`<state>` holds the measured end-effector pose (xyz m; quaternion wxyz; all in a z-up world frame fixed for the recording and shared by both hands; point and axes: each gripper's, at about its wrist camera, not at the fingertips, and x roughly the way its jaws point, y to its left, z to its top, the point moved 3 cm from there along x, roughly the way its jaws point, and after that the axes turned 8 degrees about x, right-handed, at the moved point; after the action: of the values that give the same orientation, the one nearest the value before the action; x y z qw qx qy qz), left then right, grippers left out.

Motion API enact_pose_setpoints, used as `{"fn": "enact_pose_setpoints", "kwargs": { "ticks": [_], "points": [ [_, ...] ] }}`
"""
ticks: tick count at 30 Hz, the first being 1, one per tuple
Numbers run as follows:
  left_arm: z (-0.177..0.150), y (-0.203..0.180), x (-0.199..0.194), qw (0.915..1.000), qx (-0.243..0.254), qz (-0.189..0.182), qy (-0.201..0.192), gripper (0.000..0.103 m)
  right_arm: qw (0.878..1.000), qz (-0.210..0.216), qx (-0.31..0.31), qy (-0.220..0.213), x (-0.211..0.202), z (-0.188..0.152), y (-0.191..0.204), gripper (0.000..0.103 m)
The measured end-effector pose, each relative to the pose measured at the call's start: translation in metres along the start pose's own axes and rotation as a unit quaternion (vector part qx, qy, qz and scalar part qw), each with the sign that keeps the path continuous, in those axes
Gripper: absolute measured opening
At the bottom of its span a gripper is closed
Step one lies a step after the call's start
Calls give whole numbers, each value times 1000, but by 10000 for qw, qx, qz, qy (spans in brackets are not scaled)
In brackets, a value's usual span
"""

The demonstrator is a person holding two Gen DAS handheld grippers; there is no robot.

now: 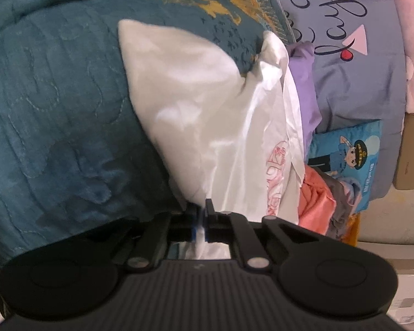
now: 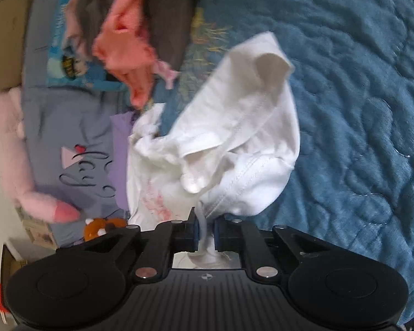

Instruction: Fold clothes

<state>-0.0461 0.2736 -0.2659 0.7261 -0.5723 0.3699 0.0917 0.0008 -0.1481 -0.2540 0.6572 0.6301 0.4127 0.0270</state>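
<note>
A teal bed (image 1: 55, 110) fills both frames. The white garment (image 1: 201, 115) hangs over it, stretching from each gripper toward the frame's top. Left gripper (image 1: 200, 220) and right gripper (image 2: 205, 229) each pinch an edge.

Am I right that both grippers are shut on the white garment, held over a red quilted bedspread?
Not quite: the quilted bedspread is teal blue, not red, as the right wrist view shows plainly. The rest stands: the left gripper and the right gripper are each shut on the white garment.
</note>
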Motion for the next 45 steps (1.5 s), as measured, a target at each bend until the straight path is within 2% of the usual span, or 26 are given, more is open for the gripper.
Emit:
{"fn": "enact_pose_setpoints", "kwargs": {
  "ticks": [4,7,12,14,16,21,24,26,30,34,36,38,40,41,42,45],
  "points": [
    [2,-8,-21,9991,162,-111,-365,4,9977,161,-657,-10,-16,-8,23,9],
    [5,-26,-46,9954,400,-419,-763,4,9887,407,-1443,-21,-38,-17,54,9],
    [11,-54,-99,9834,638,-1033,-1347,4,9771,934,-1910,98,-65,-25,91,9],
    [13,-64,-120,9771,718,-1256,-1559,4,9751,869,-2029,215,-69,-30,95,9],
    [11,-69,-137,9753,772,-1265,-1638,4,9718,643,-2217,478,-69,-37,95,9],
    [7,-51,-161,9773,735,-932,-1753,4,9548,-281,-2717,1172,-60,-62,70,9],
    [5,-31,-167,9800,594,-727,-1755,4,9521,-521,-2634,1463,-53,-74,50,9],
    [4,-19,-172,9812,507,-608,-1762,4,9501,-530,-2670,1523,-50,-81,46,9],
    [6,-12,-176,9828,601,-372,-1706,4,9446,-604,-2931,1349,-51,-81,56,9],
    [-1,-21,-172,9821,992,235,-1581,4,9374,-1095,-2858,1663,-42,-77,44,11],
    [-2,-22,-169,9813,1052,576,-1508,4,9317,-1479,-2801,1780,-38,-75,32,20],
    [-2,-22,-169,9770,1121,1008,-1508,7,9251,-1903,-2761,1784,-36,-73,18,28],
    [-2,-23,-176,9667,1246,1452,-1702,15,9192,-2228,-2757,1714,-38,-68,5,29],
    [-1,-23,-180,9599,1321,1660,-1835,24,9215,-2238,-2704,1660,-42,-63,1,32],
    [-1,-26,-184,9539,1406,1810,-1935,29,9260,-2196,-2611,1616,-47,-58,-2,36],
    [1,-37,-191,9420,1727,2005,-2065,44,9462,-1962,-2201,1330,-63,-37,-8,42]
  ]
}}
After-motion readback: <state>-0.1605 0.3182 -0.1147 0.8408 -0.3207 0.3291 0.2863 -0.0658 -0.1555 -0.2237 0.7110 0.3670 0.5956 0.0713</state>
